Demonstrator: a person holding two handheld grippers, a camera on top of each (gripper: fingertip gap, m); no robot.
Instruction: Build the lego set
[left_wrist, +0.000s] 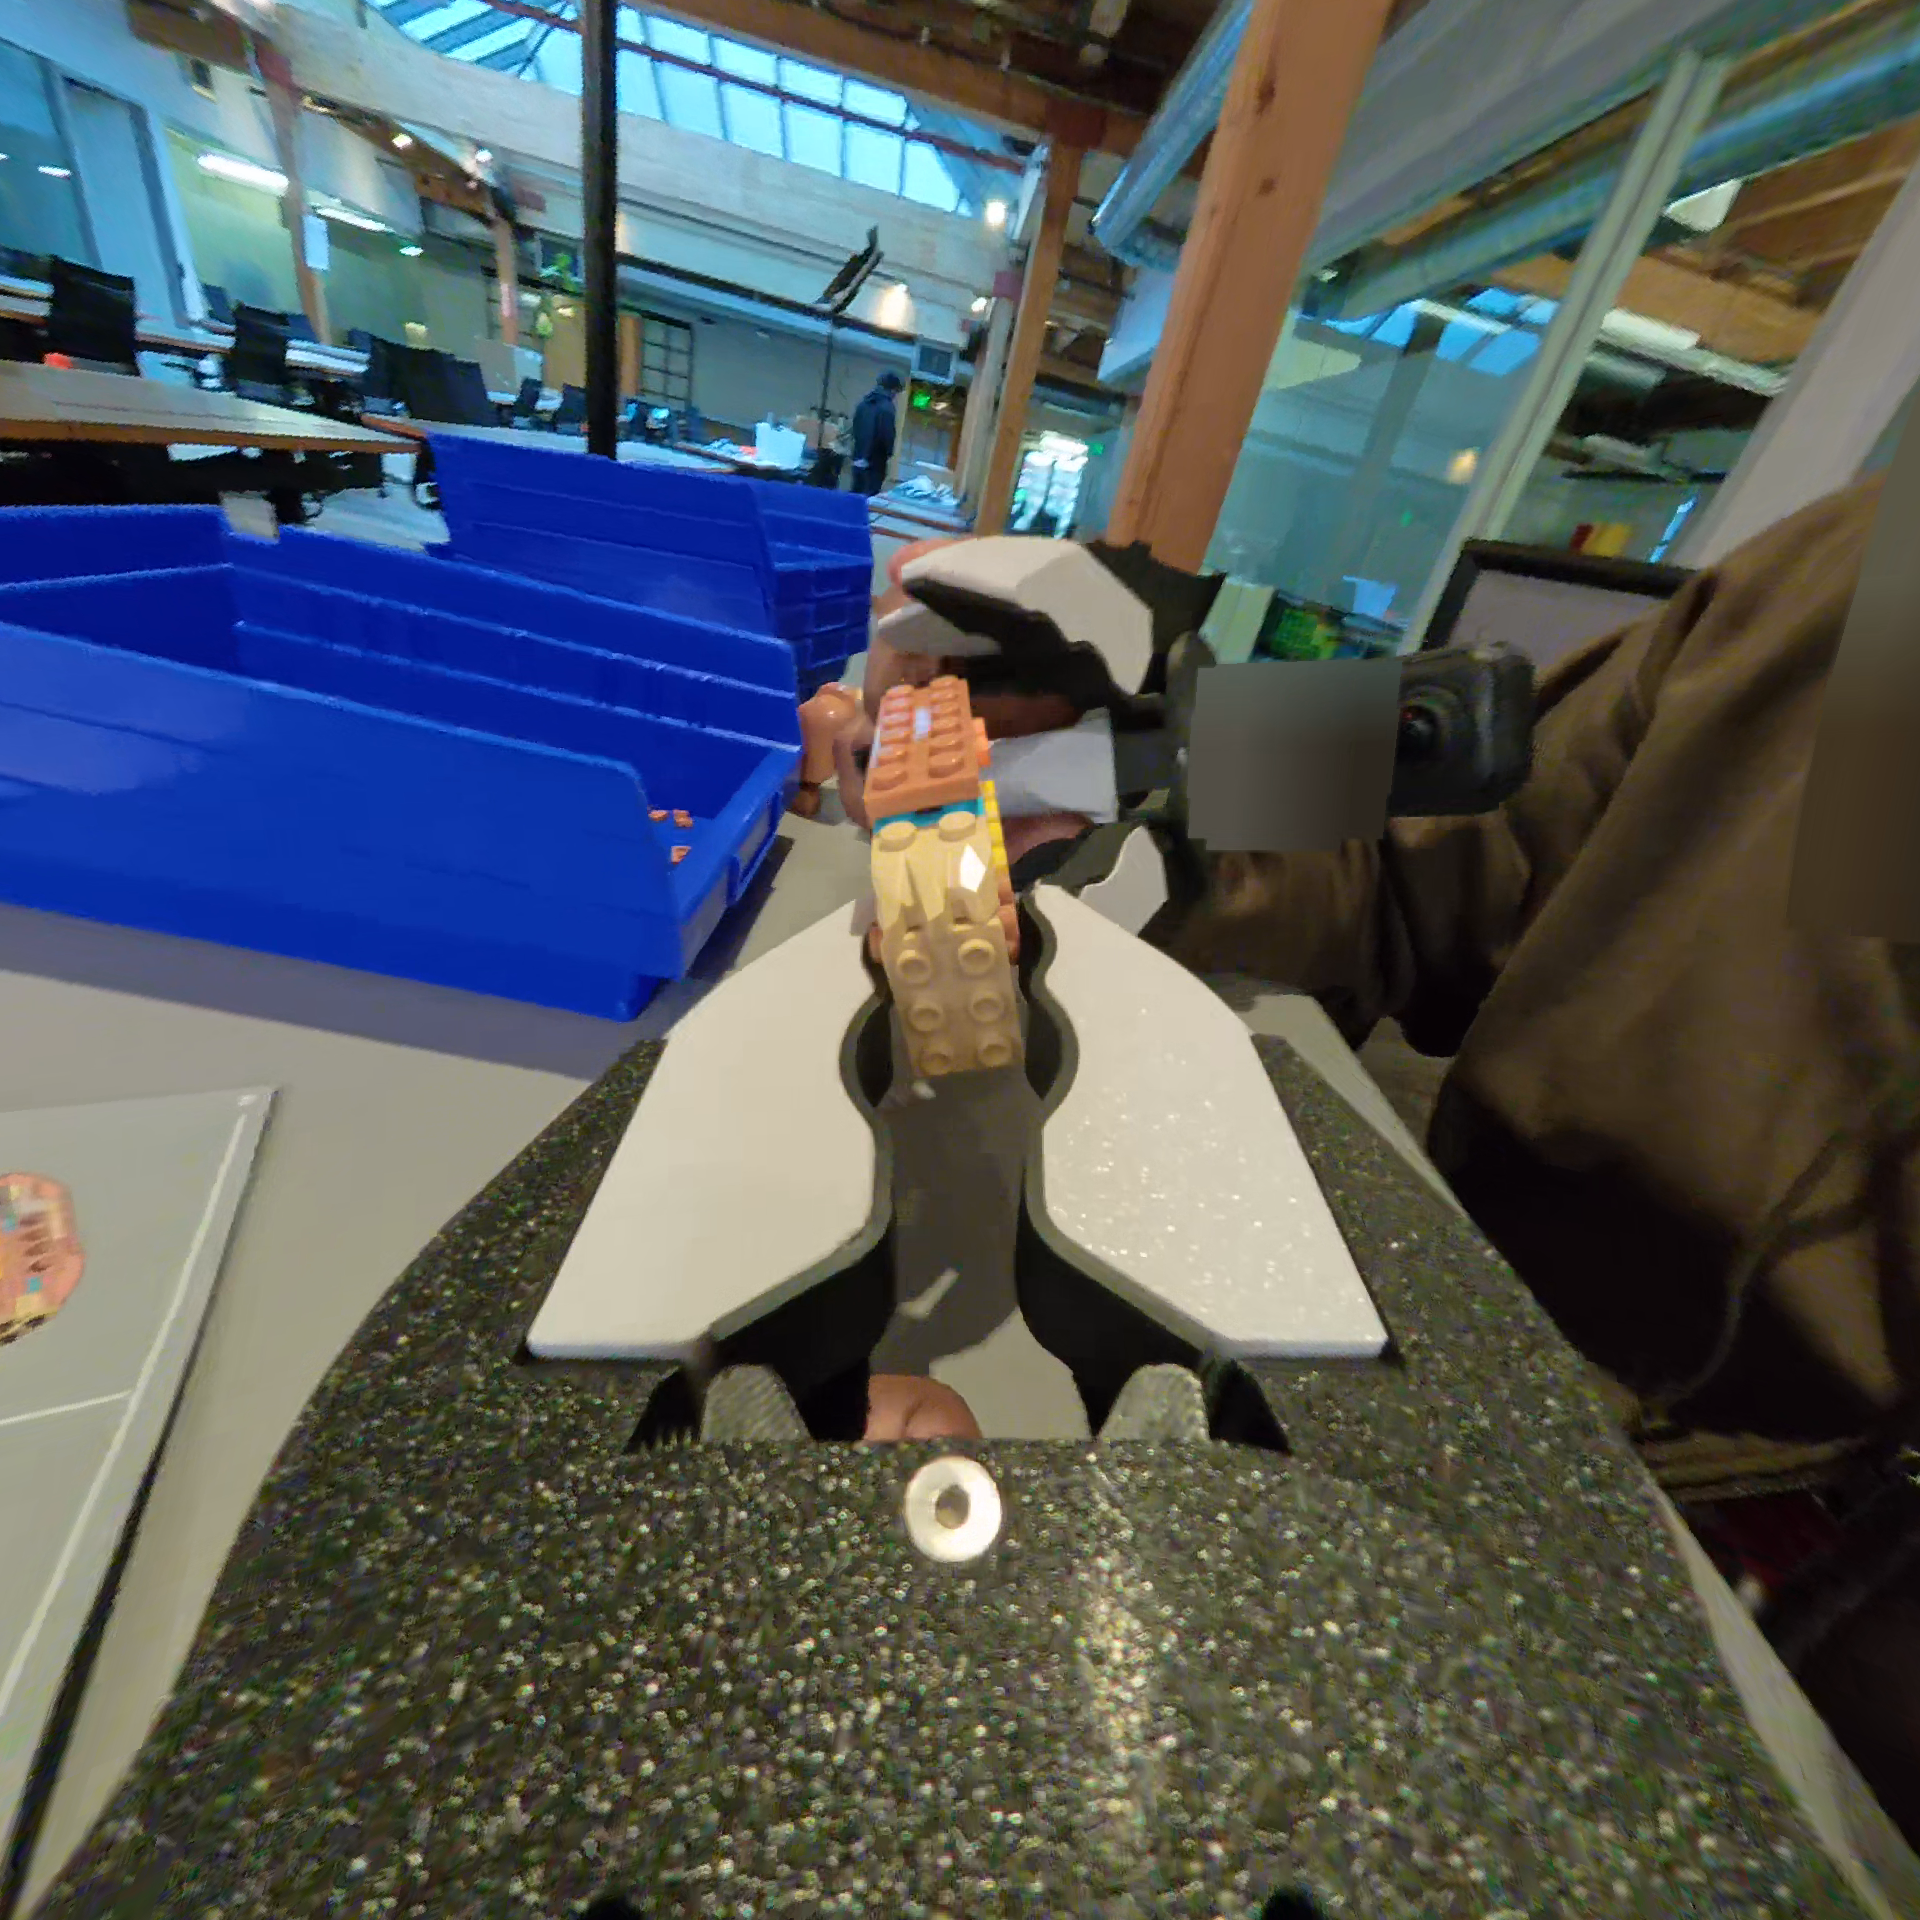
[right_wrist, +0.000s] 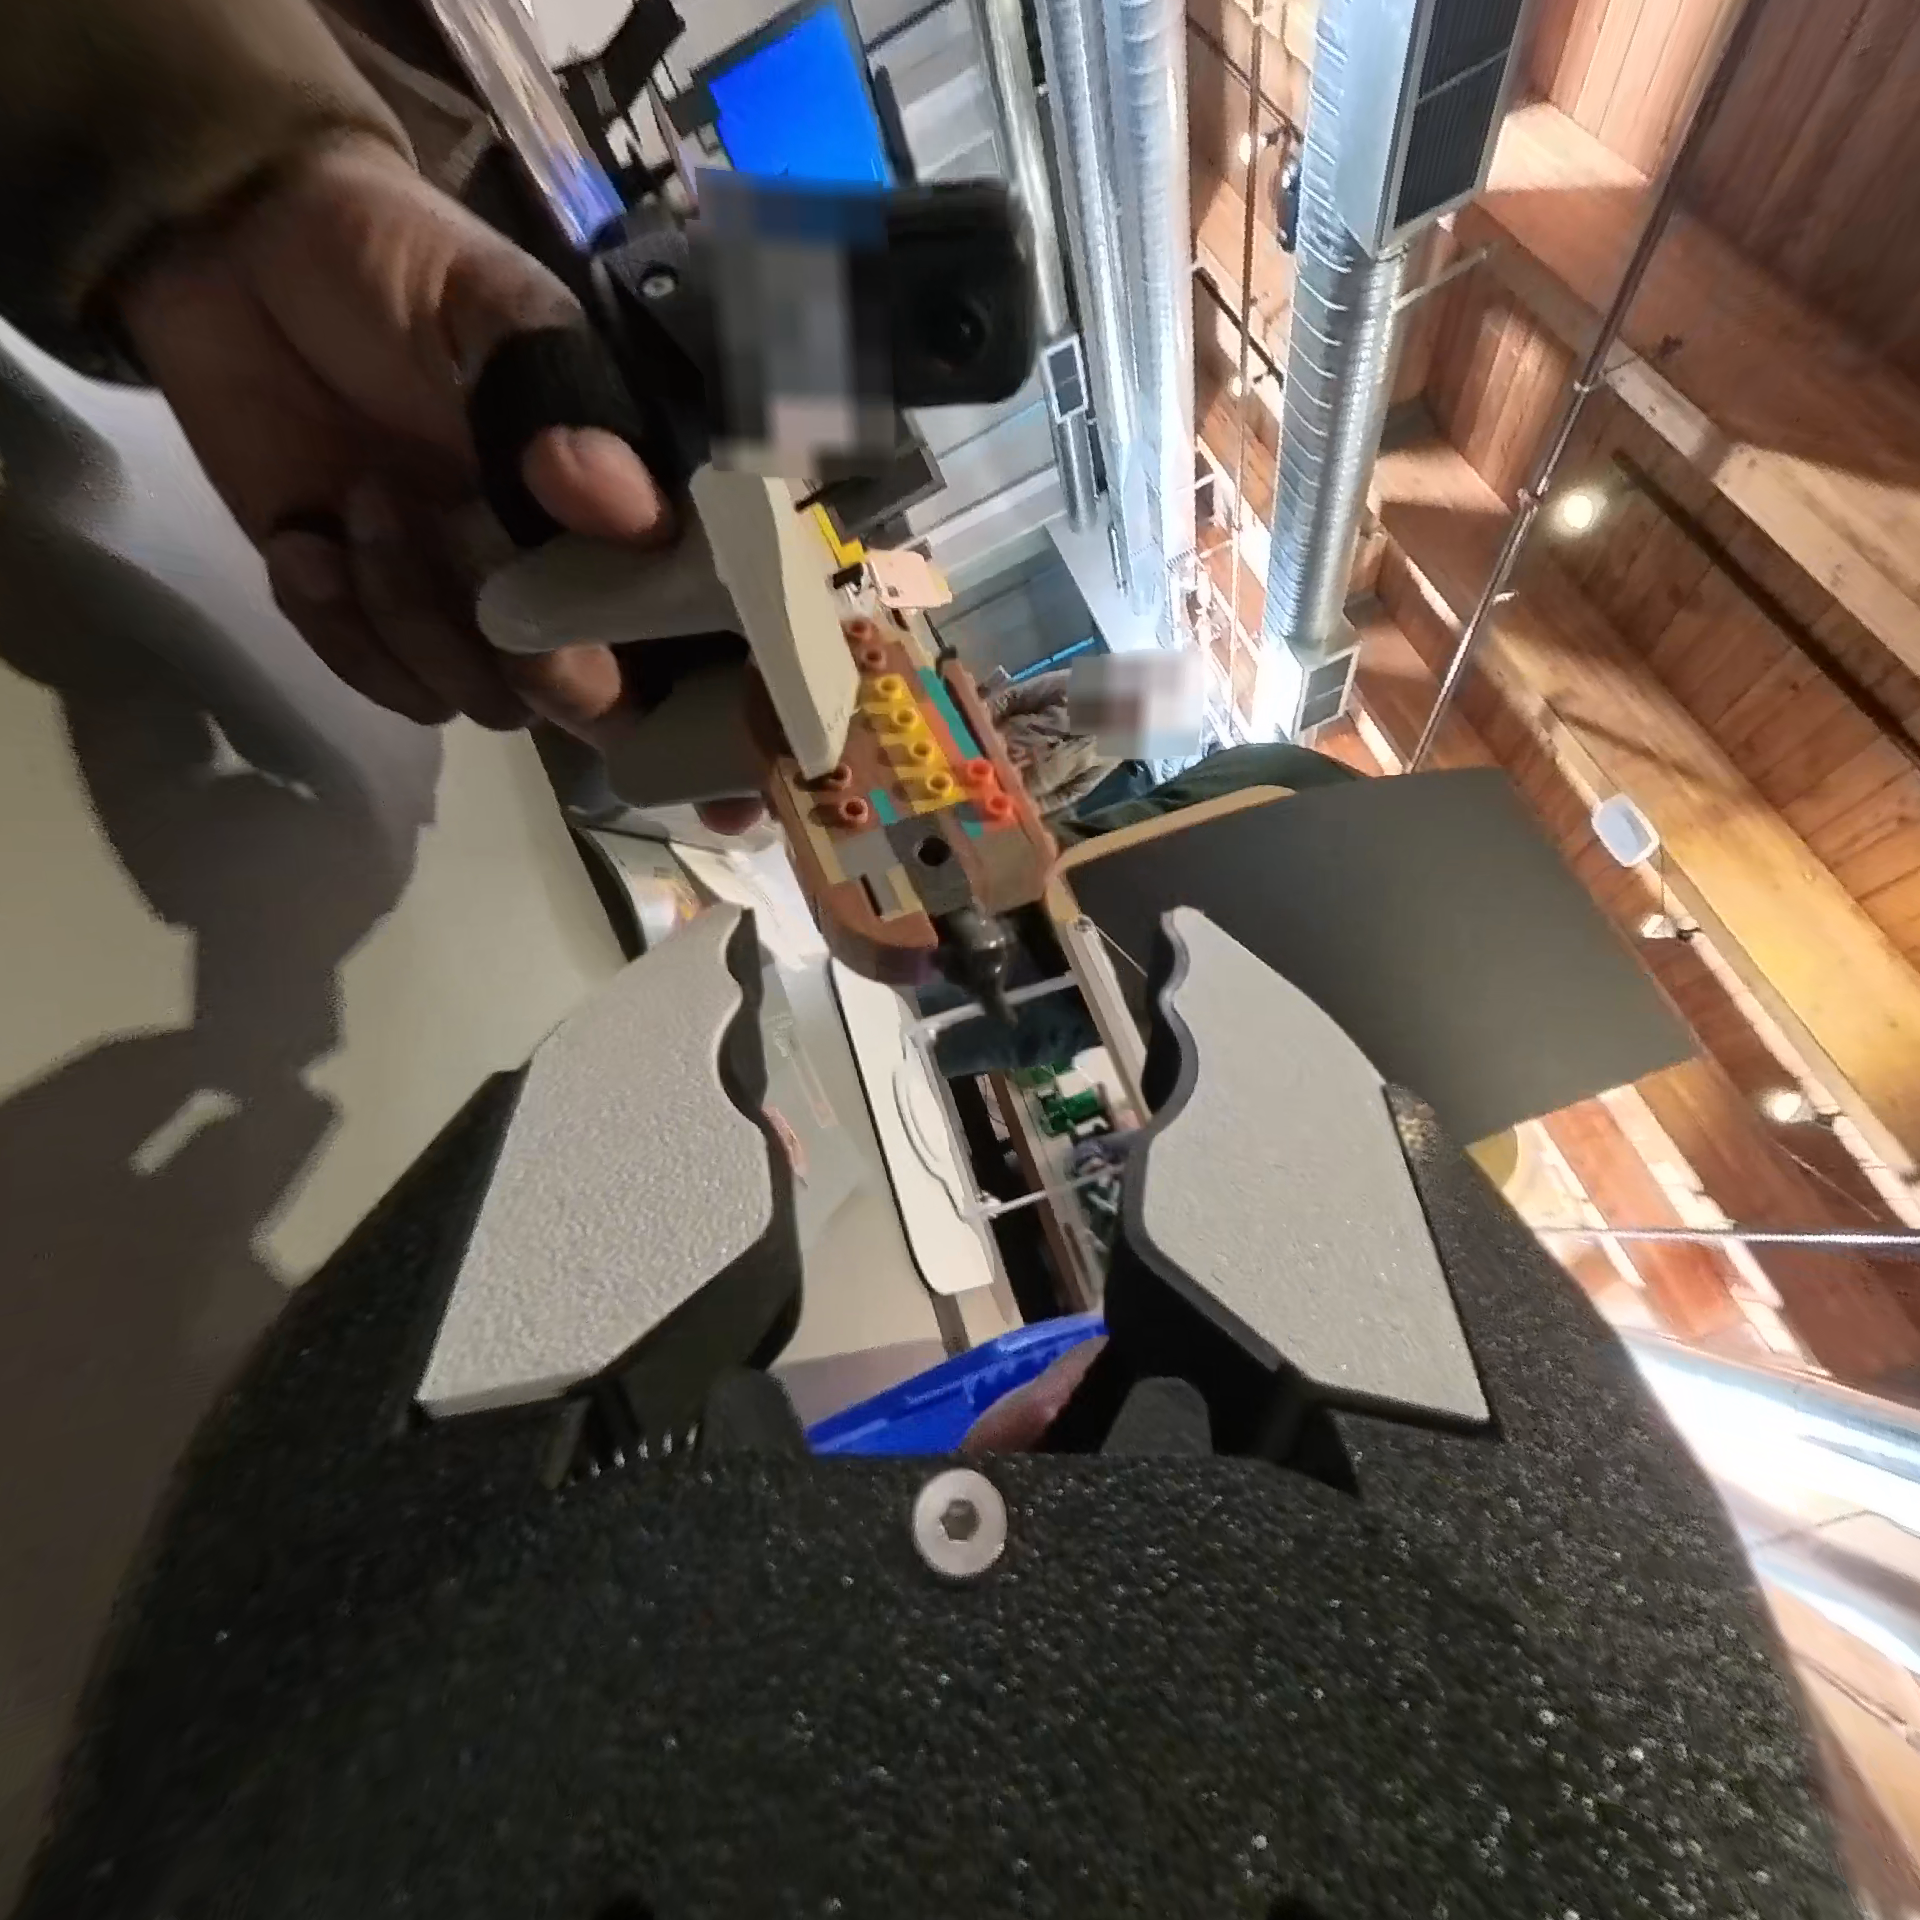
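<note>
My left tool (left_wrist: 951, 940) is closed on the lego model (left_wrist: 940, 883), gripping its tan studded end between the two grey fingers (left_wrist: 748, 1132). The model stands clear of the grey tabletop (left_wrist: 312, 1029), held in the air and running away from my camera: tan plates nearest, a pale toothed piece in the middle, then an orange-brown studded plate at the far end.

In the left wrist view, the right tool (left_wrist: 997, 717) sits at the model's far end with its fingers spread above and below the orange-brown plate. Whether they touch the plate I cannot tell; the view there is crowded.

In the right wrist view, my right tool (right_wrist: 956, 1039) is open, with a wide gap between its fingers (right_wrist: 634, 1164) and nothing in it. Just beyond the tips is the model (right_wrist: 914, 800), seen from its other face: a brown base carrying yellow, orange and teal studs, with a dark grey pin at the near end. The left tool (right_wrist: 800, 665) clamps it, held by a bare hand (right_wrist: 395, 436).

Blue bins (left_wrist: 364, 727) stand on the tabletop to the left of the model, the nearest holding a few small orange pieces (left_wrist: 670, 831). A grey sheet (left_wrist: 104, 1299) lies at the near left edge.
</note>
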